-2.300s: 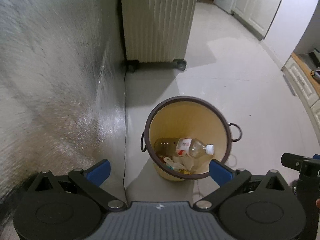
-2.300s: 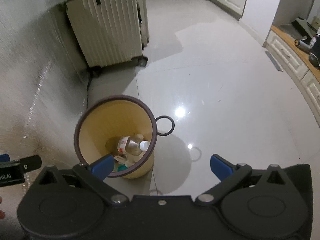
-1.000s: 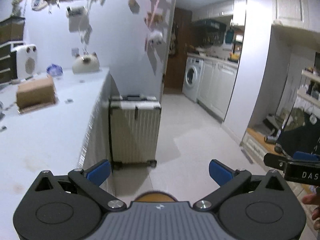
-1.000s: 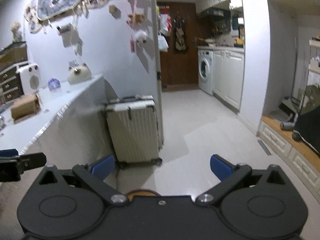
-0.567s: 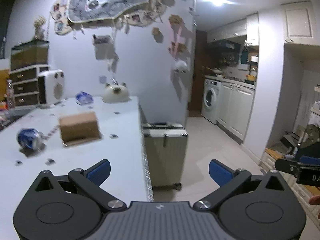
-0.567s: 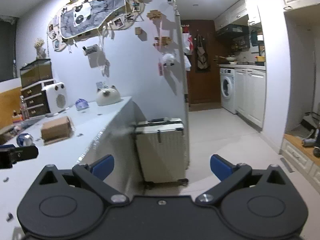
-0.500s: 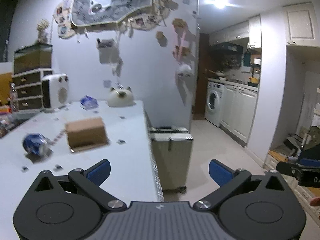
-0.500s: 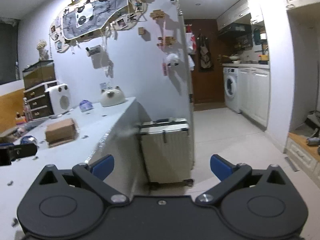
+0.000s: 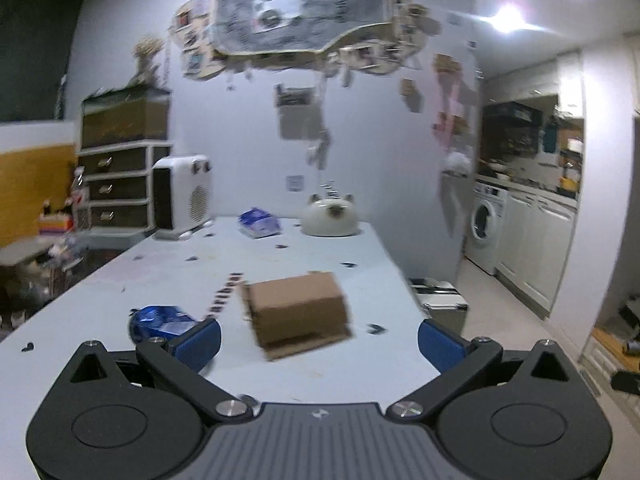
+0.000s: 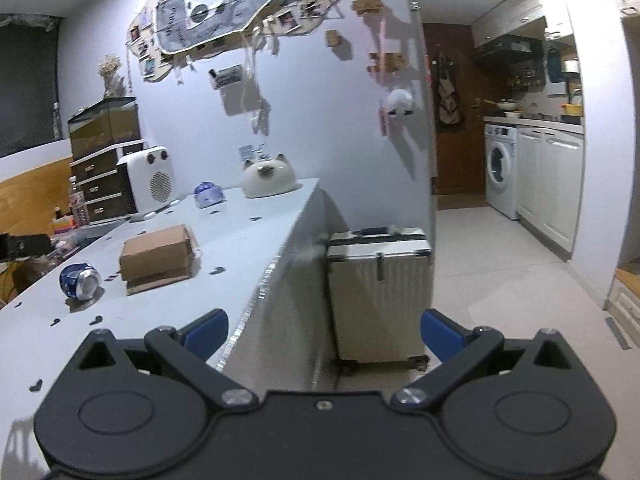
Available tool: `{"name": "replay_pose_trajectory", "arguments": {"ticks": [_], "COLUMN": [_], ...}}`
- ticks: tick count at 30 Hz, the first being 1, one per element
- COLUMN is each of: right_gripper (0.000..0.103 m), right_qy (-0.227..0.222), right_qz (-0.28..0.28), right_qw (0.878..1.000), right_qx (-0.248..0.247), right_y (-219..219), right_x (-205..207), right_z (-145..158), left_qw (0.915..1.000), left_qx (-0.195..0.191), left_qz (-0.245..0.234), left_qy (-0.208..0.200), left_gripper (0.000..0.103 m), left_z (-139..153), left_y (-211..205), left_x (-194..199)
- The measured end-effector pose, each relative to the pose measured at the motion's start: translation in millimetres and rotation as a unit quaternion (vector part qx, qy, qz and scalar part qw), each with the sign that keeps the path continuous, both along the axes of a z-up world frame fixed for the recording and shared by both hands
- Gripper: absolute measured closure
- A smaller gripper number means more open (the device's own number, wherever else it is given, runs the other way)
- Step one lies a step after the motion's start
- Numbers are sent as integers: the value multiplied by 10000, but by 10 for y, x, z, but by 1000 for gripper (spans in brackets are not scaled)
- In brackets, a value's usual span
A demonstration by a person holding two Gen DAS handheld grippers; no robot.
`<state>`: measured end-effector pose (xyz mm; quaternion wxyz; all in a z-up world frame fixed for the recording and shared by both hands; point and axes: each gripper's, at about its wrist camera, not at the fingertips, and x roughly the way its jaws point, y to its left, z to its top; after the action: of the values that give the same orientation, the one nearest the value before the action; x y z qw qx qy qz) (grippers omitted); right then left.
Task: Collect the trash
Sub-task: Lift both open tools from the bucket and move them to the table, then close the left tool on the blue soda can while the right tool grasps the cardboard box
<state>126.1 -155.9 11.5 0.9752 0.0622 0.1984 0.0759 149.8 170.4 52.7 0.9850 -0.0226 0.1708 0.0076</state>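
Left tool [image 9: 319,338] half-hides blurred can [image 9: 160,322].

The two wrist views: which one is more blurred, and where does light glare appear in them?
Left wrist view: motion blur smears the cardboard box, the blue can and the wall decor; a ceiling lamp flares at upper right. Right wrist view: much sharper, box and can crisp; glare only at the top edge.

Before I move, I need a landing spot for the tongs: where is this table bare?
Bare: the near strip of the table in front of the can and cardboard box, and the right-edge strip past the box. Crowded: the far end, with the heater, blue packet and cat-shaped pot.
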Motion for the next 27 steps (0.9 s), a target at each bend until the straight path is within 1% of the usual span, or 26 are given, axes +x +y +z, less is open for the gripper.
{"name": "replay_pose_trajectory", "arguments": {"ticks": [1, 5, 7, 10, 12, 14, 16, 18, 20, 24, 26, 27], "right_gripper": [0, 0, 0, 0, 0, 0, 0, 0, 0, 0, 0, 0], "right_qy": [2, 19, 38, 72, 78, 60, 57, 83, 103, 81, 32, 4], "right_qz": [49, 128, 172, 218, 218, 209, 213, 237, 289, 512, 693, 795], "right_qw": [10000, 9999, 9998, 9997, 9997, 9996, 9996, 9996, 9994, 9982, 9970, 9961], "right_qx": [-9, -78, -55, -60, -120, -168, -163, -158, -177, -285, -355, -390], "right_y": [62, 301, 396, 512, 586, 654, 716, 788, 875, 1106, 1263, 1350], "right_x": [43, 234, 325, 465, 562, 654, 755, 872, 991, 1226, 1341, 1399], "right_z": [0, 34, 53, 80, 99, 124, 151, 183, 217, 312, 382, 414], "left_qw": [9999, 9964, 9914, 9810, 9718, 9651, 9584, 9466, 9343, 9109, 9026, 9003], "left_qx": [-105, -769, -1207, -1807, -2223, -2458, -2707, -3117, -3492, -4092, -4274, -4323], "left_qz": [35, 272, 398, 531, 558, 605, 597, 510, 438, 423, 479, 494], "left_qy": [41, 222, 318, 462, 565, 665, 681, 650, 567, 322, 185, 138], "left_gripper": [0, 0, 0, 0, 0, 0, 0, 0, 0, 1, 1, 1], "left_z": [-9, -105, -194, -348, -475, -583, -686, -794, -881, -1008, -1047, -1055], "left_y": [110, 610, 868, 1177, 1367, 1477, 1565, 1649, 1730, 1878, 1939, 1957], "left_x": [58, 355, 497, 687, 797, 873, 943, 984, 1016, 1029, 1026, 1050]}}
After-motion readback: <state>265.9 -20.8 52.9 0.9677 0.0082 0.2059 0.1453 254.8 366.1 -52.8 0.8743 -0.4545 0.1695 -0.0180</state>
